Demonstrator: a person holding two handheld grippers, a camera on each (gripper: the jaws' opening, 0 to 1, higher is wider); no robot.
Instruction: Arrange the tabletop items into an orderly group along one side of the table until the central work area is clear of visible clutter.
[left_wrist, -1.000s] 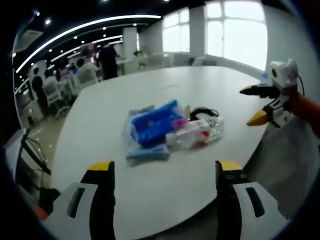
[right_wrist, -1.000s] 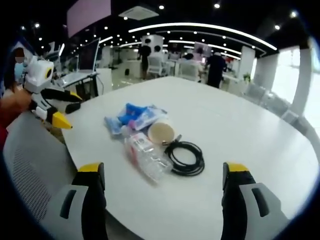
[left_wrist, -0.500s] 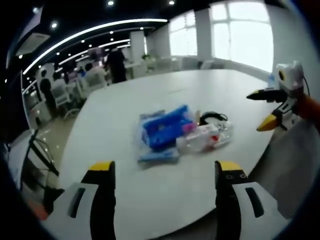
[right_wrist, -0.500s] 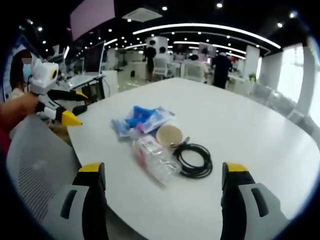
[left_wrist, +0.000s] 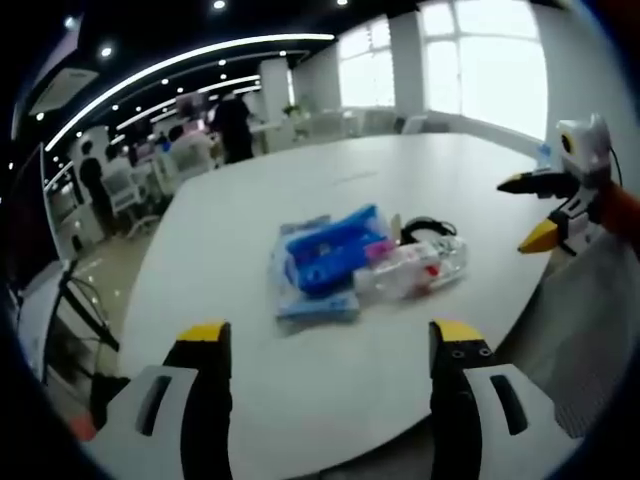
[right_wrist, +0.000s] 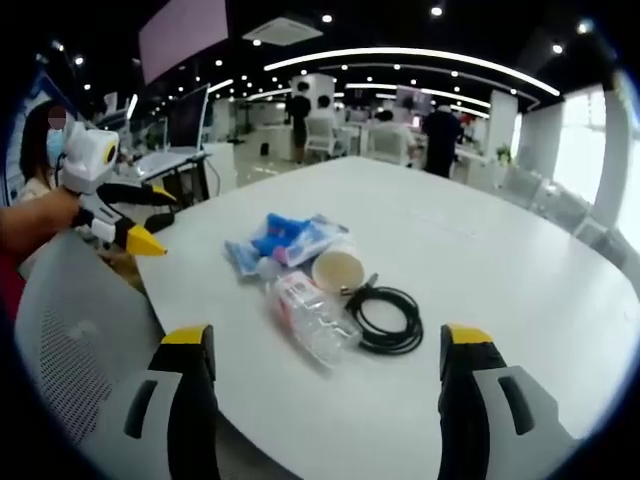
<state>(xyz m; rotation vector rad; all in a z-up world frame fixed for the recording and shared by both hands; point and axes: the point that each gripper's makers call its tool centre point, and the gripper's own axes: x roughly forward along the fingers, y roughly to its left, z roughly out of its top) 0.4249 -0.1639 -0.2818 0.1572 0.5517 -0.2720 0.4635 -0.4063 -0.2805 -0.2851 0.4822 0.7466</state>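
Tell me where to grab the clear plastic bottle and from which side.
Grip the clear plastic bottle across its body near the middle, coming down from above. It lies on its side on the table, so the round body faces up. The paper cup and black cable lie close along one flank, so the right tongs, open now, should straddle it carefully.

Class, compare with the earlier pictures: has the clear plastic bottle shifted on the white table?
No. The clear plastic bottle lies against the coiled black cable and paper cup as before; only the camera shifted.
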